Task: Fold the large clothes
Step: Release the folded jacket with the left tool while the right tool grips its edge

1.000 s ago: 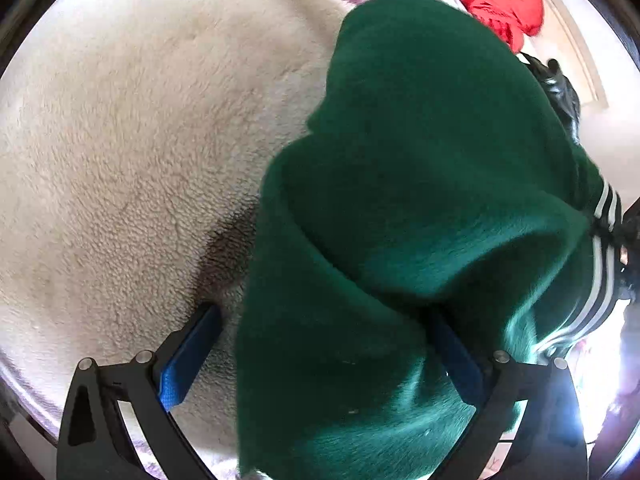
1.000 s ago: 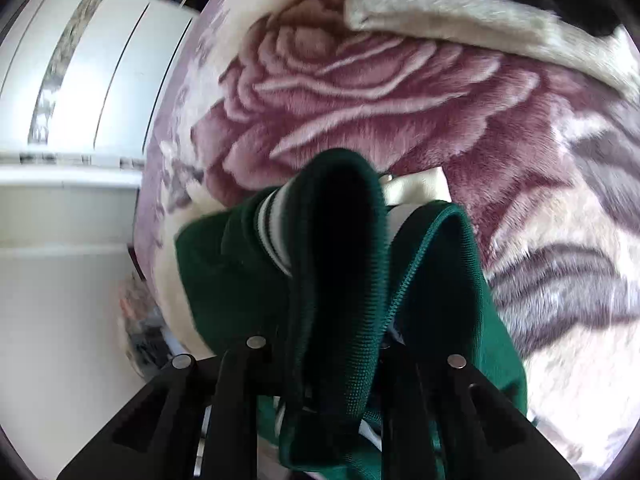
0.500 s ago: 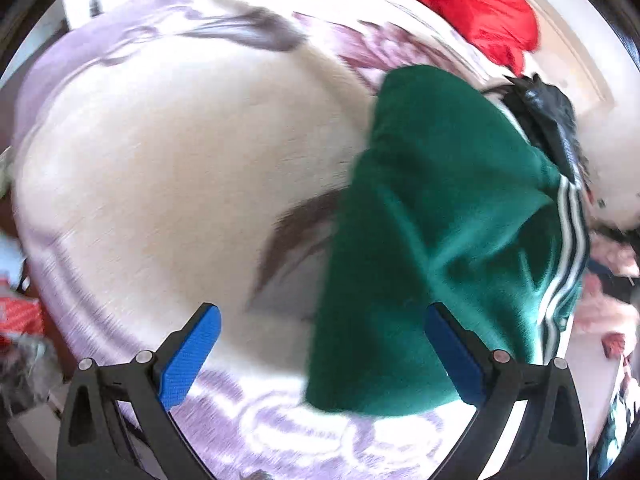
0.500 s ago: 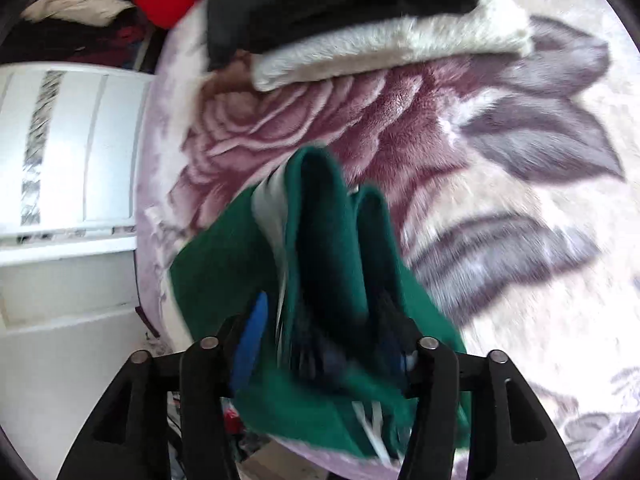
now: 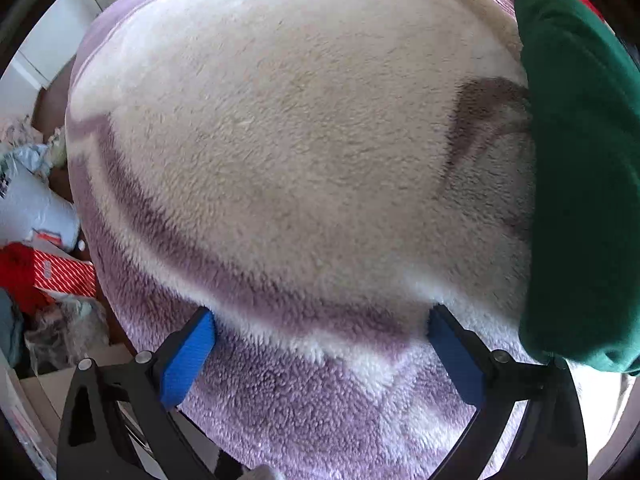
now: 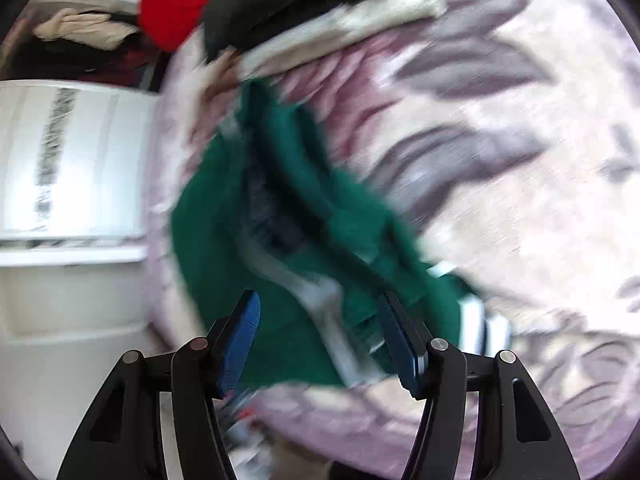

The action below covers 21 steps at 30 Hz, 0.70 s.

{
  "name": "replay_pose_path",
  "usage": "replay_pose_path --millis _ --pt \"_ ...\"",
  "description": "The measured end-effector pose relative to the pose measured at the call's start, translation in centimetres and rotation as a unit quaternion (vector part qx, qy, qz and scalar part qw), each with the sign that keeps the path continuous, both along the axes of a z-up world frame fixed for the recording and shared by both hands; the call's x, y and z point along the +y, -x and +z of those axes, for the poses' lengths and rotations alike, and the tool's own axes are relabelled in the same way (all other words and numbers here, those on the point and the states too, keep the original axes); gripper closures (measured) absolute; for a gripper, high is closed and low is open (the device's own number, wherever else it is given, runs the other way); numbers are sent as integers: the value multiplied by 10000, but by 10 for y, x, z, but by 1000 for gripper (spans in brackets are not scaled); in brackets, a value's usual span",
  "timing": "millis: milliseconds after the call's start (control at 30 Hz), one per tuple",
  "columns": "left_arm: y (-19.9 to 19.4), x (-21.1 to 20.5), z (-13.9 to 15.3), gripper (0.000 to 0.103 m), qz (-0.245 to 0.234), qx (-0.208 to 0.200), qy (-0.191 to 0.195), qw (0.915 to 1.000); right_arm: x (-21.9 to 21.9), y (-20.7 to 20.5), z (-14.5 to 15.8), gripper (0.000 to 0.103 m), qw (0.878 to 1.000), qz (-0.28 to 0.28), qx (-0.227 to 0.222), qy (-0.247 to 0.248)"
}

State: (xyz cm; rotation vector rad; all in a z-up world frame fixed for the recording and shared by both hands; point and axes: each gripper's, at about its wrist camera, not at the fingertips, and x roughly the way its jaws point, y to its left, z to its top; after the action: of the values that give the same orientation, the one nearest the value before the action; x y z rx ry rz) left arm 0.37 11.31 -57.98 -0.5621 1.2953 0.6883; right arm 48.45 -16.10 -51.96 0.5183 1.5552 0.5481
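Observation:
A green garment with white-striped trim lies bunched on the flower-patterned blanket; the right wrist view is blurred. My right gripper is open just above the garment's near edge, with nothing between its blue pads. In the left wrist view the same green garment fills the right edge. My left gripper is open and empty over the cream and purple blanket, to the garment's left.
Folded dark and cream clothes and a red garment lie at the far end of the bed. A white cabinet stands to the left. Boxes and bags lie on the floor beside the bed.
Both grippers have let go of the green garment and opened. The left one has swung left, away from it. The right one has pulled back, and the garment now lies on the blanket.

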Motion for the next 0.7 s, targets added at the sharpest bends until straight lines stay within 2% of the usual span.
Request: replay_pose_path --millis 33,67,100,133,167,233,267,300,367,467,533,567,633,700 --pt "0 -2 0 0 31 -45 -85 9999 5 3 -7 40 9996 185 219 -89" --pt "3 -3 0 0 78 -155 -179 9997 8 5 -15 40 9989 340 324 50" --pt "5 -3 0 0 132 -223 -219 9994 12 6 -25 40 9976 466 270 446" --pt "5 -4 0 0 129 -197 -215 9995 16 6 -37 40 9949 670 204 732" --pt "3 -3 1 0 101 -103 -161 9998 21 6 -55 40 9908 906 323 947" --pt "0 2 5 0 111 56 16 9999 23 7 -74 41 9898 904 459 999" --pt "-1 5 11 0 177 87 126 9997 24 10 -75 79 9918 861 488 804" --pt "-2 7 19 0 208 78 156 9996 27 13 -75 98 9921 932 594 593" --pt "-1 9 39 0 225 -31 47 9997 29 22 -60 100 9912 1046 426 689" --pt "-6 5 75 0 244 -390 -68 9989 1 24 -28 100 9966 466 410 533" --pt "-11 3 95 0 199 -691 -41 9974 -30 22 -5 100 9983 -58 433 387" --pt "-22 1 99 0 129 -764 -3 9970 -40 23 3 101 9981 -143 380 465" --pt "-46 -11 97 0 -74 -876 71 9961 -49 25 -1 101 9961 -4 351 810" --pt "-62 -15 86 0 -205 -889 215 9956 -49 25 -29 101 9912 13 534 1215"
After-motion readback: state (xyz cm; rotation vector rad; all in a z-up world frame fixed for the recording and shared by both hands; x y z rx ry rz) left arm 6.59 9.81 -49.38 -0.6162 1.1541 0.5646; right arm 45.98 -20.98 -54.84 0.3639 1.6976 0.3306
